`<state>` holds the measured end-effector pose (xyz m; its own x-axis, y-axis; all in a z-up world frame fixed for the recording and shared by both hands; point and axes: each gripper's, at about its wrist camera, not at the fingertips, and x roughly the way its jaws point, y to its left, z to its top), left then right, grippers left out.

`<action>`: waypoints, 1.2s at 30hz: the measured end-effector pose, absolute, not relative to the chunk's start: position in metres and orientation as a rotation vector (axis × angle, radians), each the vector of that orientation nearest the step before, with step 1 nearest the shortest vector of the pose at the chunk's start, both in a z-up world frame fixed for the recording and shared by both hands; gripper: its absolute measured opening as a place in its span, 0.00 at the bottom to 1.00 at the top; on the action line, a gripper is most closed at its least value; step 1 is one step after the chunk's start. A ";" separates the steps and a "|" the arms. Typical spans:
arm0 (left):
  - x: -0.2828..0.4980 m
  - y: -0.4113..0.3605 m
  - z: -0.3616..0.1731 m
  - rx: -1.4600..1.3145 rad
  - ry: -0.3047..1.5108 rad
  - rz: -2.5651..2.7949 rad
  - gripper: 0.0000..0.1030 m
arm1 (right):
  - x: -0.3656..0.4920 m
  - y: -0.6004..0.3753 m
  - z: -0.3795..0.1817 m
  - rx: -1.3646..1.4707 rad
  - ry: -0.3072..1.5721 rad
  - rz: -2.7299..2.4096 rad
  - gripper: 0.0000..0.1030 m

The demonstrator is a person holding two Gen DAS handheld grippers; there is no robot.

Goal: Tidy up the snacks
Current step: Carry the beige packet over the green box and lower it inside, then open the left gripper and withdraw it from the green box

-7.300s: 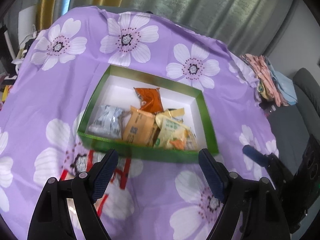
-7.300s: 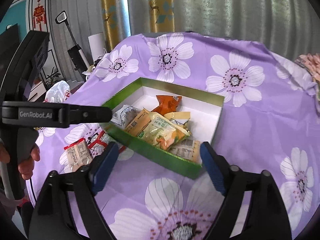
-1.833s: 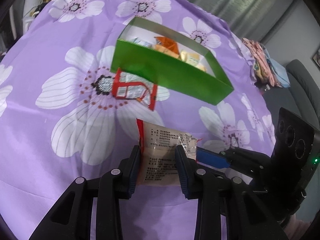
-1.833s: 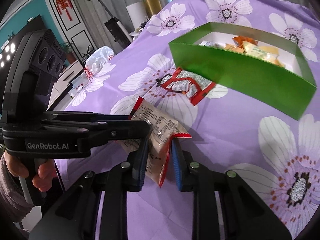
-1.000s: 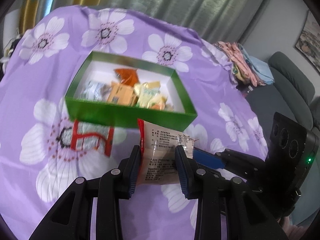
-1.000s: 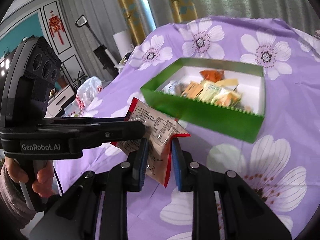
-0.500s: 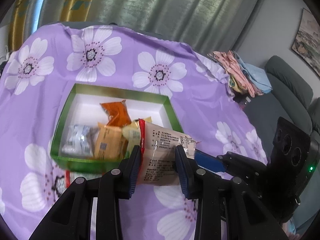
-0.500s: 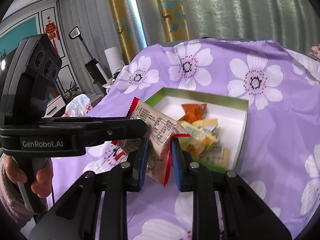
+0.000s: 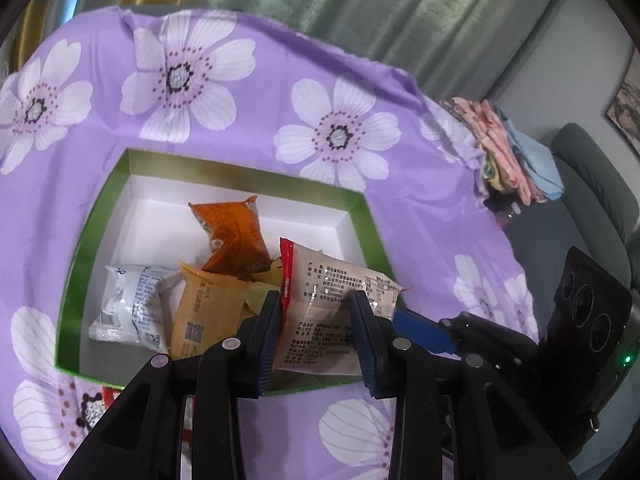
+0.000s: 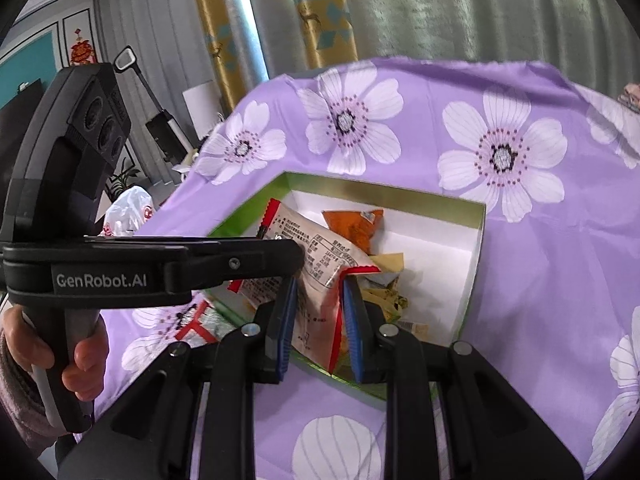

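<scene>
My left gripper [image 9: 316, 334] and right gripper [image 10: 318, 328] share one snack packet [image 9: 328, 320], held above the near right part of the box [image 9: 224, 170] on the cloth-covered worktop [image 9: 400, 208]. In the box, a wrapped bun [image 9: 128, 308] lies left, a flat sachet [image 9: 204, 312] beside it, a crumpled sachet [image 9: 234, 236] behind. Another packet [image 10: 196, 322] lies on the cloth outside the box's near left wall.

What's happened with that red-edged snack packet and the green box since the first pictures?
Both grippers, left gripper and right gripper, took hold of the red-edged packet off the cloth and carried it over the green box. The snacks inside stayed put, and a second red packet stayed on the cloth.
</scene>
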<state>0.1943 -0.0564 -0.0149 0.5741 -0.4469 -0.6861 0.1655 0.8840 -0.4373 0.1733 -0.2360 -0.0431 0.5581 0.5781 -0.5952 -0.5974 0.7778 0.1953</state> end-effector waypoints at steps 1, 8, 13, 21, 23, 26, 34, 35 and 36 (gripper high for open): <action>0.197 -0.057 -0.018 -0.347 0.898 -0.364 0.34 | 0.175 -0.235 -0.046 -0.031 0.700 0.689 0.24; 0.207 -0.059 -0.035 -0.359 0.925 -0.314 0.34 | 0.185 -0.230 -0.062 -0.045 0.761 0.658 0.28; 0.204 -0.055 -0.036 -0.356 0.934 -0.284 0.55 | 0.185 -0.236 -0.065 -0.012 0.773 0.640 0.47; 0.178 -0.056 -0.016 -0.269 0.867 -0.246 0.80 | 0.170 -0.246 -0.054 0.010 0.742 0.635 0.63; 0.169 -0.056 -0.010 -0.257 0.845 -0.235 0.80 | 0.162 -0.249 -0.049 0.018 0.728 0.638 0.67; 0.153 -0.056 0.000 -0.228 0.811 -0.213 0.83 | 0.148 -0.255 -0.039 0.027 0.703 0.633 0.74; 0.107 -0.057 0.020 -0.189 0.756 -0.172 0.92 | 0.104 -0.270 -0.017 0.026 0.653 0.628 0.87; 0.100 -0.058 0.022 -0.180 0.748 -0.162 0.92 | 0.098 -0.272 -0.016 0.022 0.652 0.627 0.88; 0.095 -0.058 0.025 -0.171 0.740 -0.152 0.92 | 0.092 -0.273 -0.015 0.015 0.652 0.625 0.90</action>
<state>0.0945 -0.0584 0.0246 0.7287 -0.1971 -0.6559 0.0769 0.9752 -0.2076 0.0919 -0.2727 -0.0148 0.6190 0.5481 -0.5625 -0.5390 0.8174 0.2034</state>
